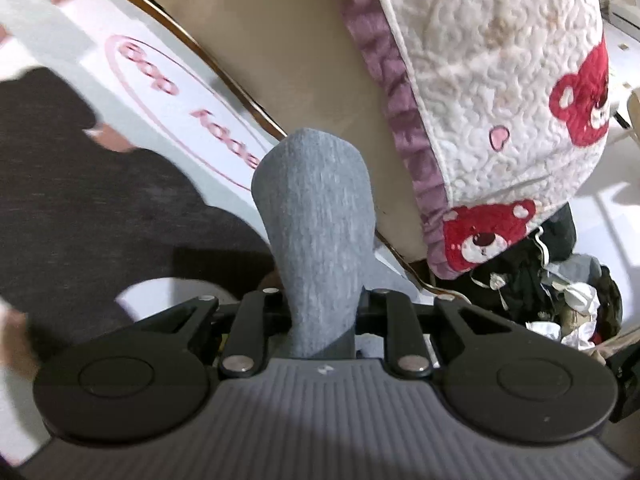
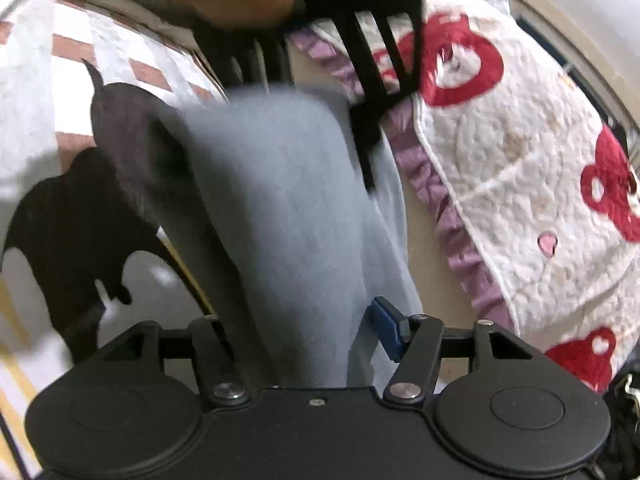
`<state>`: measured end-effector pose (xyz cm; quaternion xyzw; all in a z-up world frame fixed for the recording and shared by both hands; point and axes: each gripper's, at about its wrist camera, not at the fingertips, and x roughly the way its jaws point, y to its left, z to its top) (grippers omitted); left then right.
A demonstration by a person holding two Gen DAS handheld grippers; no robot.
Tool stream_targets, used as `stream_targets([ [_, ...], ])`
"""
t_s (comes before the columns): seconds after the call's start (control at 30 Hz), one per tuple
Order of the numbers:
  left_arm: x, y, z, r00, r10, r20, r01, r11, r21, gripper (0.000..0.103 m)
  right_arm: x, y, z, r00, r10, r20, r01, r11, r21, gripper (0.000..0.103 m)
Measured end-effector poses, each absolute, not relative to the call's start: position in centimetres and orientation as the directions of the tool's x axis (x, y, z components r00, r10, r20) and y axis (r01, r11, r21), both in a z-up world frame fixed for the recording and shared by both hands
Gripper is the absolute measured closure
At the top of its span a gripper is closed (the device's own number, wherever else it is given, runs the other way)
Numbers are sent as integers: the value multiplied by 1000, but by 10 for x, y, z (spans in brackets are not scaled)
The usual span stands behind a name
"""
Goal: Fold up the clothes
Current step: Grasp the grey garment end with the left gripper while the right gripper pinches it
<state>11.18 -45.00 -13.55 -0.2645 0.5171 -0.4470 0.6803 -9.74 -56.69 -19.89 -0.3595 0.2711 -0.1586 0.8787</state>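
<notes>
A grey knit garment (image 1: pixel 316 220) rises from between my left gripper's (image 1: pixel 320 312) fingers, which are shut on it and hidden by the cloth. The same grey garment (image 2: pixel 288 208) runs blurred through my right gripper (image 2: pixel 316 340), which is shut on it; one blue pad (image 2: pixel 386 322) shows beside the cloth. The other gripper's black frame (image 2: pixel 360 24) is in the right wrist view at the top, held by a hand above the garment.
A white quilt with red bears and purple frill (image 1: pixel 500 100) lies to the right, also in the right wrist view (image 2: pixel 520 184). A white printed sheet (image 1: pixel 168 92) covers the bed. Dark shadows fall on it. A pile of dark clothes (image 1: pixel 560 292) sits at the right.
</notes>
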Motion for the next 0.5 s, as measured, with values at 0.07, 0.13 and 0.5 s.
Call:
stream_targets([
  [0.07, 115, -421, -132, 91, -875, -476, 320, 478, -818, 84, -97, -565, -189, 797, -480, -368, 109, 712, -693, 37],
  [0.13, 118, -391, -129, 116, -867, -484, 305, 495, -814, 84, -98, -560, -180, 801, -466, -375, 110, 731, -673, 33],
  [0.5, 117, -243, -122, 231, -792, -565, 43, 588, -808, 84, -86, -487, -135, 797, -41, -603, -88, 979, -182, 67],
])
